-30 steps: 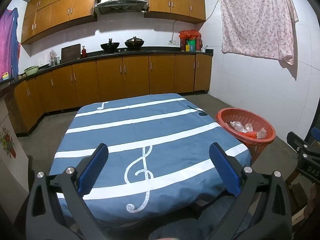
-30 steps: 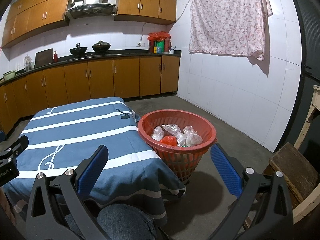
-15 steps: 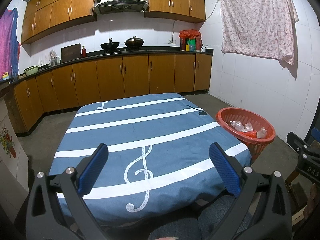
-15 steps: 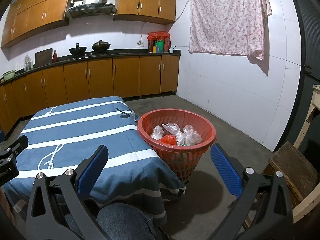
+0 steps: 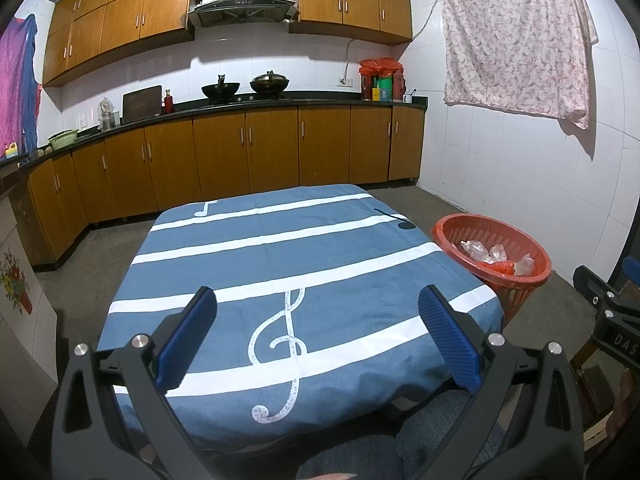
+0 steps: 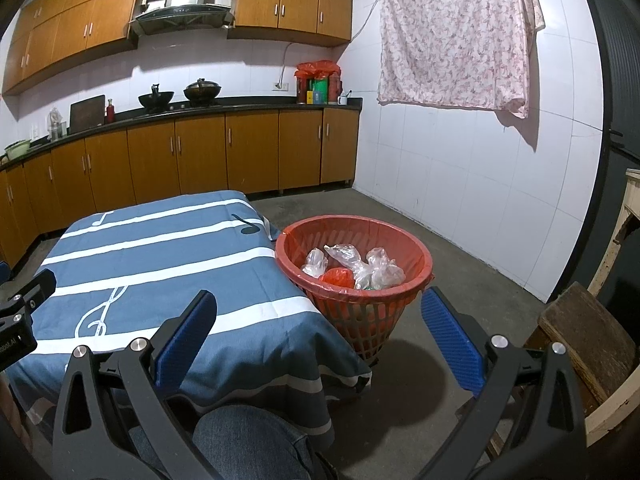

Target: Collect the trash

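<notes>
Trash already sits in the round red plastic mesh basket (image 6: 354,276) on the concrete floor: crumpled clear plastic bags (image 6: 360,264) and one red-orange bag (image 6: 337,278), heaped low inside the rim. The basket stands just beside the right edge of the table with the blue cloth of white stripes and a treble clef (image 5: 280,280), close to its far right corner. No loose rubbish shows on the cloth in either view, so the collecting looks nearly or wholly done, and the step in hand is judged to be a last check for stray pieces.

The left gripper (image 5: 318,336) hangs released above the near edge of the table, its blue ribbed pads wide apart and nothing between them. The right gripper (image 6: 320,334) is likewise spread and bare, hovering over the table's near right corner; the basket lies ahead of it and slightly to the right, near but not touching. From the left gripper the basket is well off to the right, past the table's right edge.

To do the check well, the person would sweep both cameras along the table edges and the floor around the basket, keeping the jaws spread so a thin bag can be pinched at once; such film is slippery and light, so a grip on a bunched fold would hold better than on a flat sheet
</notes>
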`<action>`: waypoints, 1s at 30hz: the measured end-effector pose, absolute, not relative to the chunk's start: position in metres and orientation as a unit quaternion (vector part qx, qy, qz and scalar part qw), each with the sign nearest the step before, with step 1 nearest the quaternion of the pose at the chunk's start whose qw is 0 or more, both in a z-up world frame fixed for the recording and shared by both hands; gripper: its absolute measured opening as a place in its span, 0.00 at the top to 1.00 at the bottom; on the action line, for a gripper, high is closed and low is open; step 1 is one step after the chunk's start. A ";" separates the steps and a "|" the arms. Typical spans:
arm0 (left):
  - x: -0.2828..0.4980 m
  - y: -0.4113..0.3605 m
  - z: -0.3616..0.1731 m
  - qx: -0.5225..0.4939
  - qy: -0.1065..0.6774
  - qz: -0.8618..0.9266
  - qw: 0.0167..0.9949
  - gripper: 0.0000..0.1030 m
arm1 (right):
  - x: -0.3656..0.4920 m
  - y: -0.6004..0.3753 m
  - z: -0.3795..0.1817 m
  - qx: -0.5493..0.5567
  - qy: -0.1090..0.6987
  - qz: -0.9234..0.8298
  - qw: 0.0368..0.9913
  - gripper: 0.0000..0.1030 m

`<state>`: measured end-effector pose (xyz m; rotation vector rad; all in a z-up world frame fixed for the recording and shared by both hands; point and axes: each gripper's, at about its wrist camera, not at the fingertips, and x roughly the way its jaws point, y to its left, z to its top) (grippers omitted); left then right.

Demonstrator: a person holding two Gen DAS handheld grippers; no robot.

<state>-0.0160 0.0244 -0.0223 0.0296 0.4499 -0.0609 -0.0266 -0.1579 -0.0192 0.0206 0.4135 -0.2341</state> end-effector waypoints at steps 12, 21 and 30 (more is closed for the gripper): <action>-0.018 0.024 -0.030 0.011 0.227 -0.022 0.974 0.04 | -0.027 -0.158 -0.018 0.010 0.206 -0.116 0.972 0.02; -0.019 0.024 -0.030 0.012 0.230 -0.019 0.973 0.04 | -0.027 -0.158 -0.018 0.010 0.206 -0.116 0.971 0.02; -0.019 0.025 -0.030 0.012 0.231 -0.019 0.973 0.04 | -0.027 -0.160 -0.018 0.011 0.207 -0.116 0.971 0.02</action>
